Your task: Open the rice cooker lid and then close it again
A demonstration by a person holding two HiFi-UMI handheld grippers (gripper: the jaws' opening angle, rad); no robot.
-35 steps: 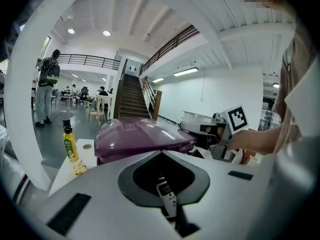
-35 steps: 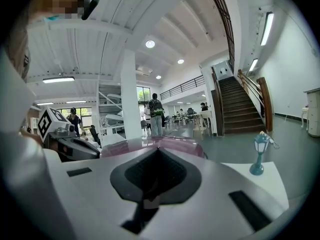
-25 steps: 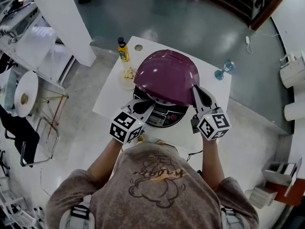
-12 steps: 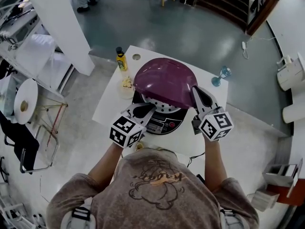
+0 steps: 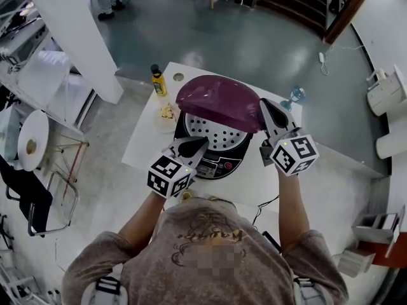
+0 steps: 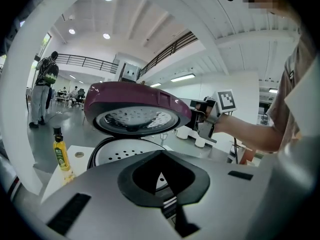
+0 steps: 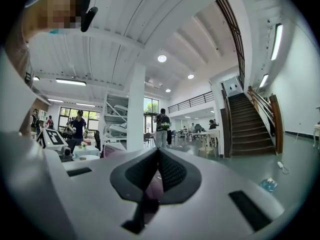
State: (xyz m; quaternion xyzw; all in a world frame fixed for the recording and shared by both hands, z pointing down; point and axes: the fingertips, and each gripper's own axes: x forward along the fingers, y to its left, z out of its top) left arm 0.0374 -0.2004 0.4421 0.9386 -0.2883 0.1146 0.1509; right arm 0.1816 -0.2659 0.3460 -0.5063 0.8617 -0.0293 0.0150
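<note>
The purple lid (image 5: 219, 100) tilts half open over the cooker (image 5: 222, 162) on the counter (image 5: 146, 138), hinged at the far side, the right gripper (image 5: 266, 105) setting closed, empty fingers against its right rim, the left gripper (image 5: 200, 143), likewise closed, at the front panel.

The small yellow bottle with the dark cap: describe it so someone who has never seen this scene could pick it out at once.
Find the white table bearing the dark rice cooker with the raised purple lid. At the table's far left corner, beyond a pale bowl of food, stands the dark-capped yellow bottle. It is the only slim, upright yellow thing there.
</note>
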